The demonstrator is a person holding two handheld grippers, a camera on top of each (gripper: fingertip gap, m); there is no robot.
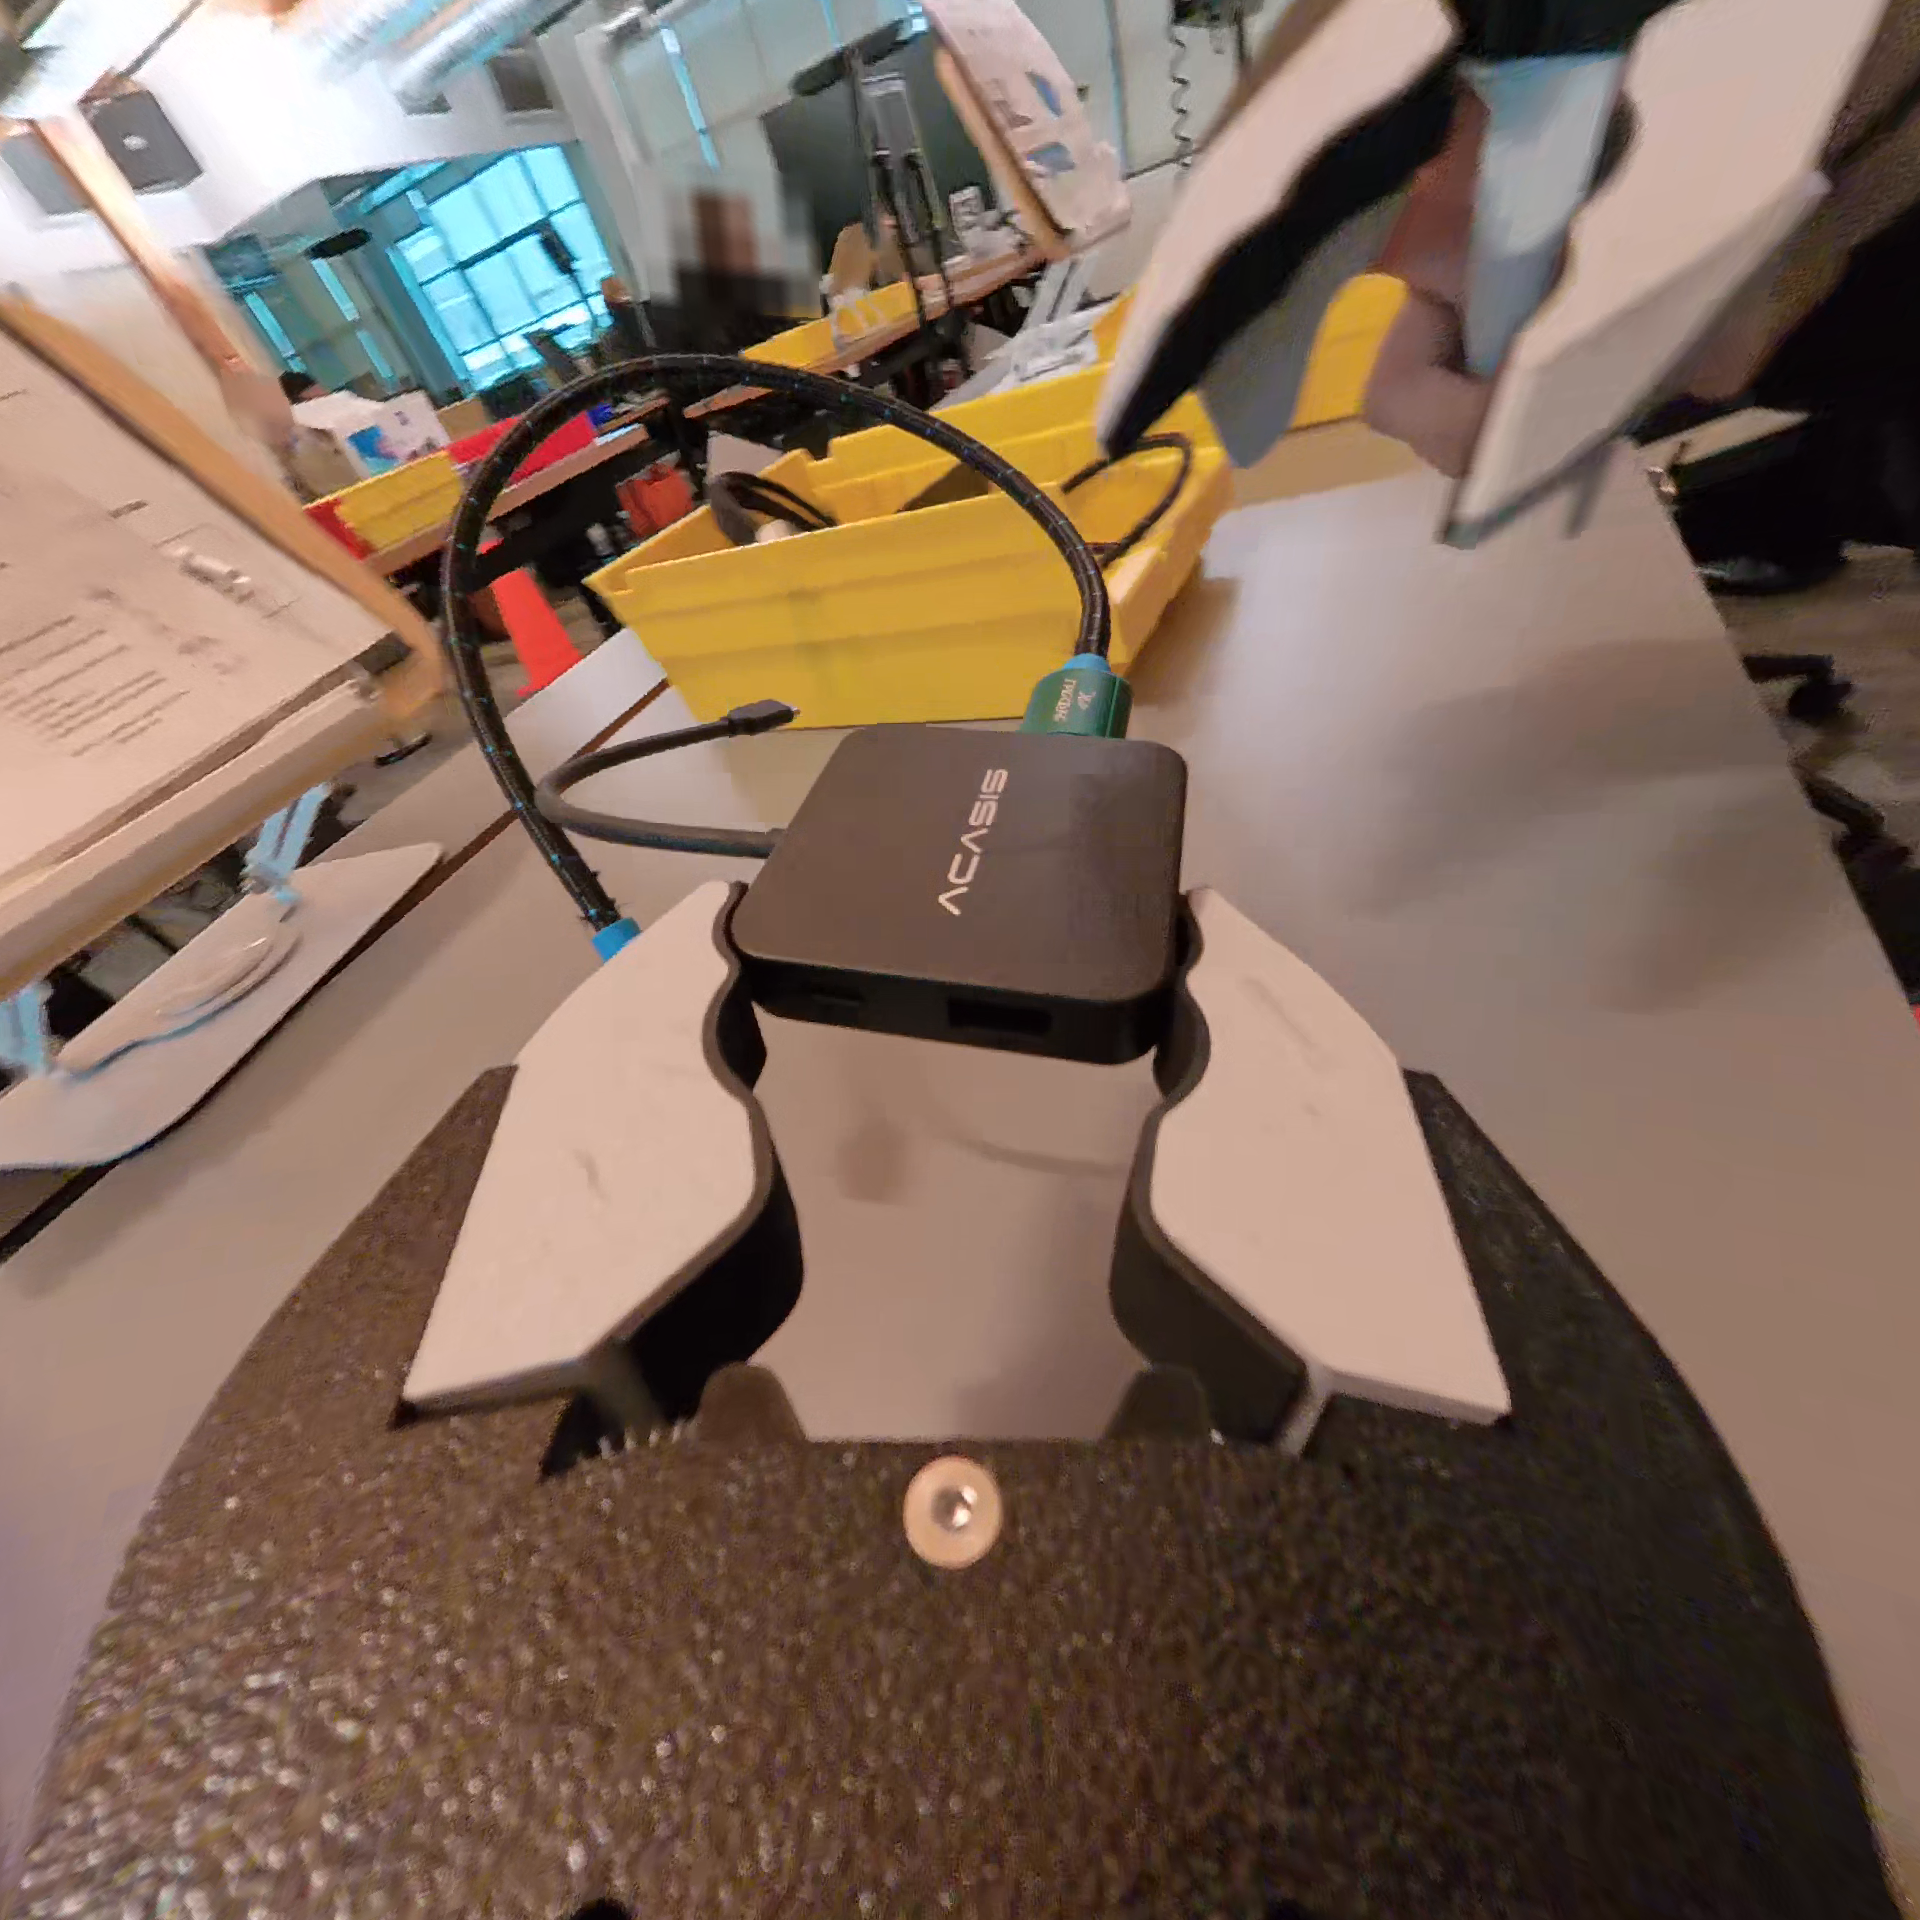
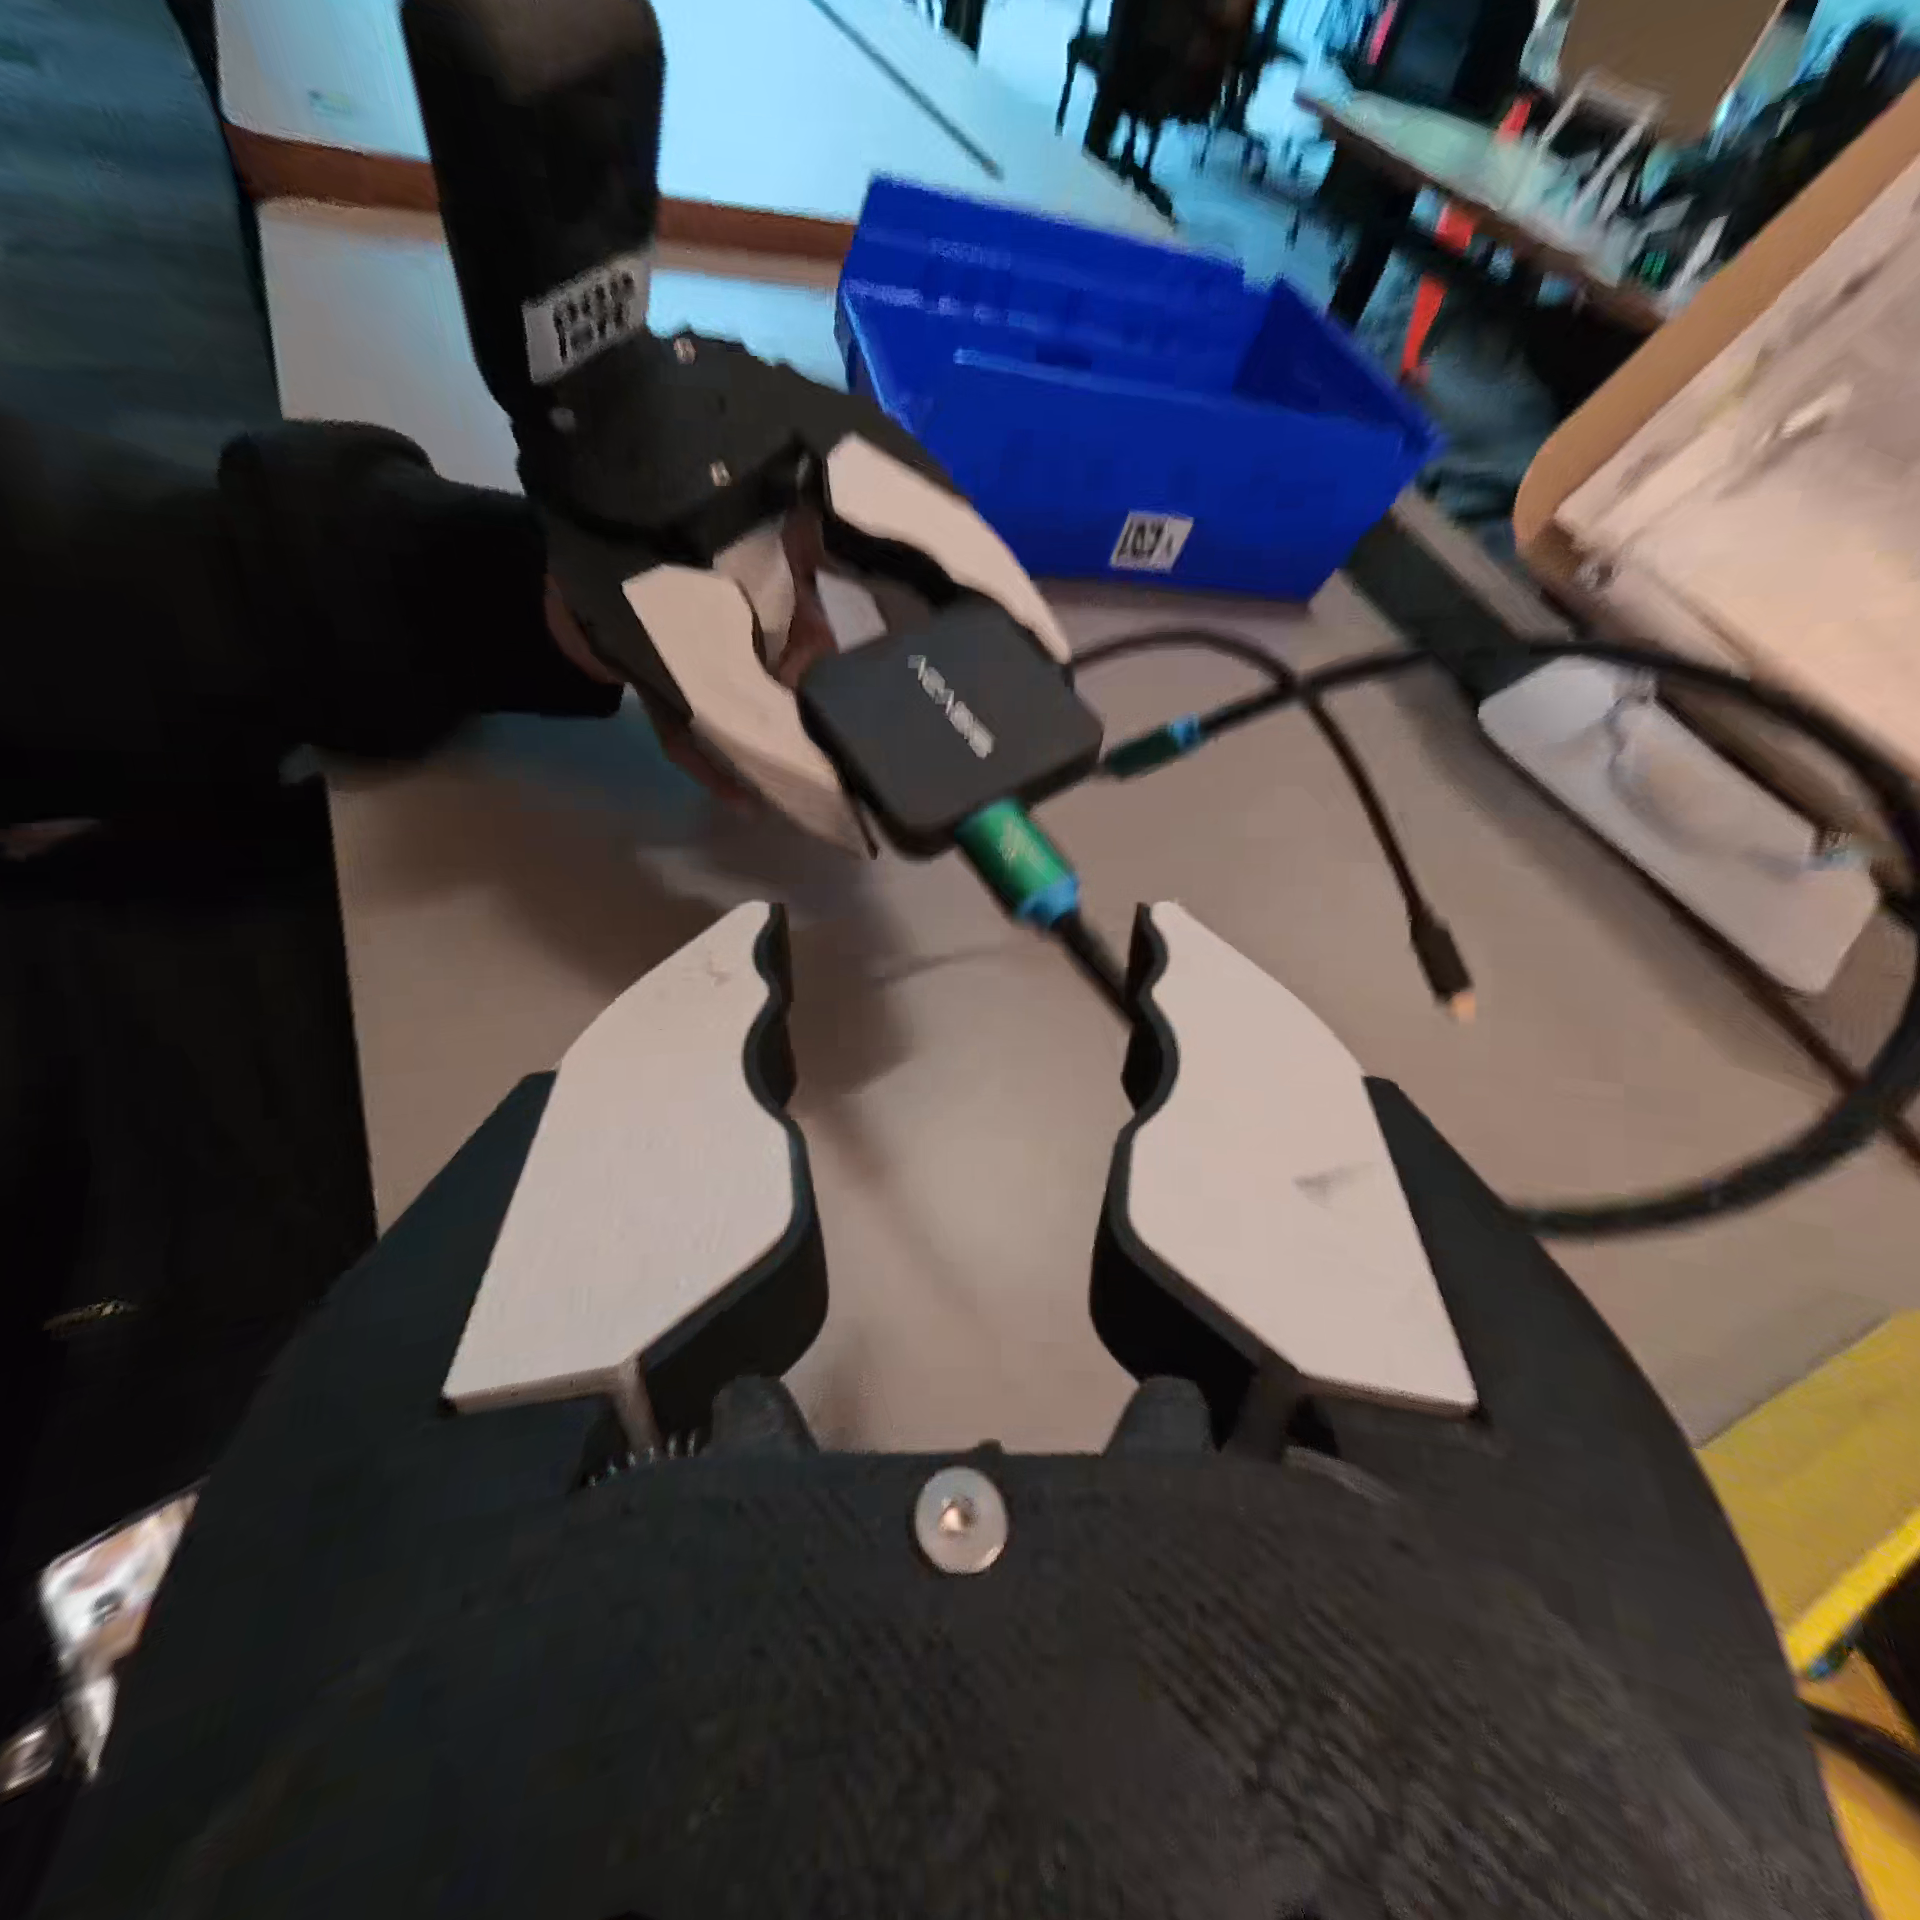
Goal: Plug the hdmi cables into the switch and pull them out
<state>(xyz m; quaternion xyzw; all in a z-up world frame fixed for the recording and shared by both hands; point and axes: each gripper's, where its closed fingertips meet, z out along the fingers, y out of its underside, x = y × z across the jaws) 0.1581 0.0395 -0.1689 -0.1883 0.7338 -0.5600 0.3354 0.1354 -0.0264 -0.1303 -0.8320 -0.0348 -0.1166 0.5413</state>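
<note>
Black switch (image 1: 966, 894) was gripped above the desk (image 1: 1455, 831) by the left fingers (image 1: 623, 1039), green plug (image 1: 1070, 701) inserted. The right fingers (image 2: 1226, 1091) stood open beside its cable (image 2: 1091, 951). Pulling at an angle could twist the switch loose.

We see the switch (image 1: 961, 883) as smooth matt black plastic. The cable (image 1: 488, 675) wears a braided, cloth-like black sleeve flecked blue, and its green plug (image 1: 1070, 707) has a metallic sheen. Our left gripper (image 1: 961, 935) has a rough, grainy black body, smooth matt pale fingers (image 1: 613, 1122) and a shiny metal screw (image 1: 951, 1512). The far yellow bin (image 1: 883, 603) looks like glossy plastic, and the table (image 1: 1455, 831) is smooth matt grey.
</note>
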